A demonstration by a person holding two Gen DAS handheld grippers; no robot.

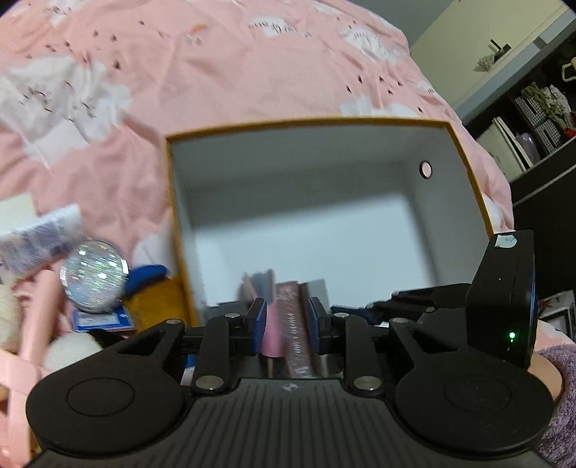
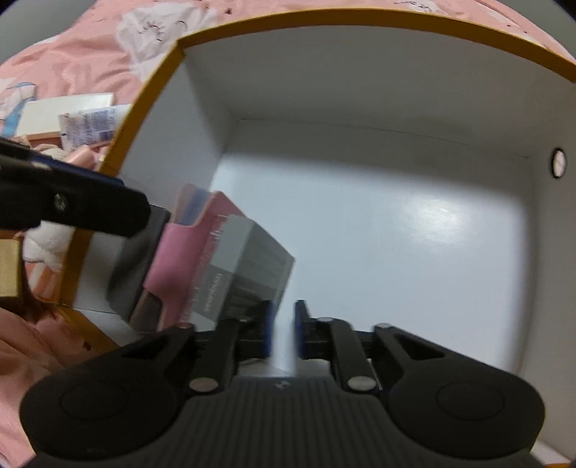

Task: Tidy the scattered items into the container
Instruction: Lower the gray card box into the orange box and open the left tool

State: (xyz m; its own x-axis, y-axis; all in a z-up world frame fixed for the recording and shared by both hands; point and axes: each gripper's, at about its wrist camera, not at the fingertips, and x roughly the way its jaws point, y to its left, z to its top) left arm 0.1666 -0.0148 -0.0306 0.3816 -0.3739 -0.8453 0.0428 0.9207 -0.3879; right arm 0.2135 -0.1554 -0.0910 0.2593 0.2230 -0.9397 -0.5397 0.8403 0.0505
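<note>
A white box with an orange rim (image 1: 306, 121) lies open on a pink bedspread; it also fills the right wrist view (image 2: 360, 19). My left gripper (image 1: 287, 325) is shut on a pink and grey carton (image 1: 284, 324) and holds it over the box's near-left corner. In the right wrist view the carton (image 2: 230, 259) hangs inside the box, with the left gripper's finger (image 2: 90, 205) on it. My right gripper (image 2: 283, 331) is over the box with its jaws narrowly apart, a thin pale item (image 2: 284, 354) between them.
Left of the box lie a glittery round compact (image 1: 94, 275), a blue-printed white packet (image 1: 39, 237), a blue and yellow soft item (image 1: 151, 288) and pink pieces. Dark shelving (image 1: 532, 129) stands at the right. A round hole (image 2: 558, 162) is in the box's right wall.
</note>
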